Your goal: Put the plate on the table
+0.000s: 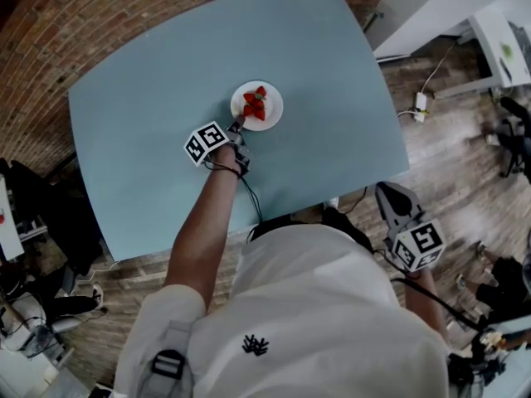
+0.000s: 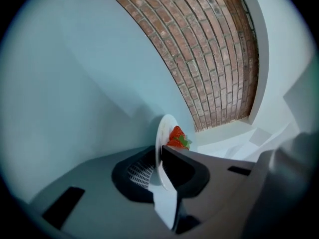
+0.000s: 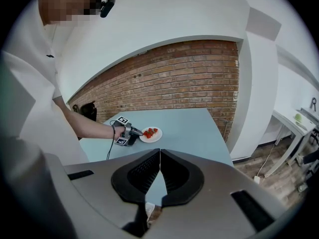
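The white plate (image 1: pixel 273 111) lies flat on the pale blue surface (image 1: pixel 332 98), near its middle, with a few red strawberries (image 1: pixel 255 104) on it. Your left claw (image 1: pixel 237 125) meets the plate at its near rim. Its jaws are slightly apart with the rim between them, the right jaw against the plate and the left pad standing just off it. Your left forearm (image 1: pixel 203 222) is bare and stretched forward across the near edge of the surface, with a black cable running along it. The cube (image 1: pixel 205 142) on that claw shows black-and-white square markers. Your right claw (image 1: pixel 390 196) is held back at your right side, off the surface and above the wooden floor (image 1: pixel 448 164). Its jaws are closed tip to tip, with nothing between them. Its own marker cube (image 1: pixel 417 245) faces up. Your white shirt carries a small black emblem (image 1: pixel 255 345).
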The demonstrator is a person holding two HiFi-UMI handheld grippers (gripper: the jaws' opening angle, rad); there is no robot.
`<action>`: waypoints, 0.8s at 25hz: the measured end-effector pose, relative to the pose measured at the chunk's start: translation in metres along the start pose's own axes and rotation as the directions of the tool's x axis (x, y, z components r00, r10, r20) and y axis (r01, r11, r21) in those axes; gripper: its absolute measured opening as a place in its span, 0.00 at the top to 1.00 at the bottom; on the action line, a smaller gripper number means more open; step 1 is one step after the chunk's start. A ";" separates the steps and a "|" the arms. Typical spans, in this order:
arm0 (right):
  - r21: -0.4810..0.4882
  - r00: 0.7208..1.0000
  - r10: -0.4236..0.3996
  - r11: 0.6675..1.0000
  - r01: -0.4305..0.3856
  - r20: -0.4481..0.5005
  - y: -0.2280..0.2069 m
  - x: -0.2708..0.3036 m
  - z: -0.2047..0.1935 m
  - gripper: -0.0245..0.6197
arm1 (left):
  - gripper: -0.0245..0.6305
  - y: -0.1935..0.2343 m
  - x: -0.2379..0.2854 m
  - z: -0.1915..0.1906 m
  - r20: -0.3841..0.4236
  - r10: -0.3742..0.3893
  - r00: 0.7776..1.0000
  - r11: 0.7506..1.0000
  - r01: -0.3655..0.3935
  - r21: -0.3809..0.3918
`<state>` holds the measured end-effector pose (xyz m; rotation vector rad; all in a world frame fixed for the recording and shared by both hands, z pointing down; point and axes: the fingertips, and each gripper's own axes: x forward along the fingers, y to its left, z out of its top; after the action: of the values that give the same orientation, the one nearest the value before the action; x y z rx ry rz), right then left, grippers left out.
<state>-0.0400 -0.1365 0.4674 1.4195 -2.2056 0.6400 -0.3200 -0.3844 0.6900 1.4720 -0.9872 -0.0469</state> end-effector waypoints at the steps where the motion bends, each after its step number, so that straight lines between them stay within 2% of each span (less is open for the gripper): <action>1: -0.001 1.000 0.002 1.000 -0.002 0.001 -0.001 0.000 0.000 0.95 | 0.91 0.001 0.000 0.000 0.000 0.024 1.000 1.000 -0.024 0.015; 5: -0.007 1.000 0.008 1.000 -0.008 0.005 -0.004 0.001 0.001 0.95 | 0.89 0.004 -0.001 -0.001 0.001 0.112 0.994 0.988 -0.111 0.105; 9: -0.014 1.000 0.018 1.000 -0.018 0.001 -0.009 0.000 0.000 0.95 | 0.89 0.005 -0.004 0.001 0.015 0.197 0.980 0.961 -0.196 0.198; 15: -0.042 0.998 0.067 0.997 -0.066 0.004 -0.019 -0.001 0.001 0.95 | 0.87 0.008 -0.013 -0.002 0.061 0.268 0.962 0.923 -0.274 0.269; 18: -0.069 0.994 0.106 0.992 -0.106 0.005 -0.030 -0.003 0.002 0.95 | 0.86 0.011 -0.021 -0.003 0.105 0.321 0.941 0.886 -0.338 0.318; 20: -0.088 0.991 0.137 0.987 -0.136 0.003 -0.038 -0.006 0.003 0.95 | 0.86 0.013 -0.026 -0.006 0.126 0.366 0.922 0.840 -0.386 0.382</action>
<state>-0.0031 -0.1471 0.4670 1.2390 -2.3236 0.5753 -0.3400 -0.3626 0.6889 1.6204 -1.3714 0.4335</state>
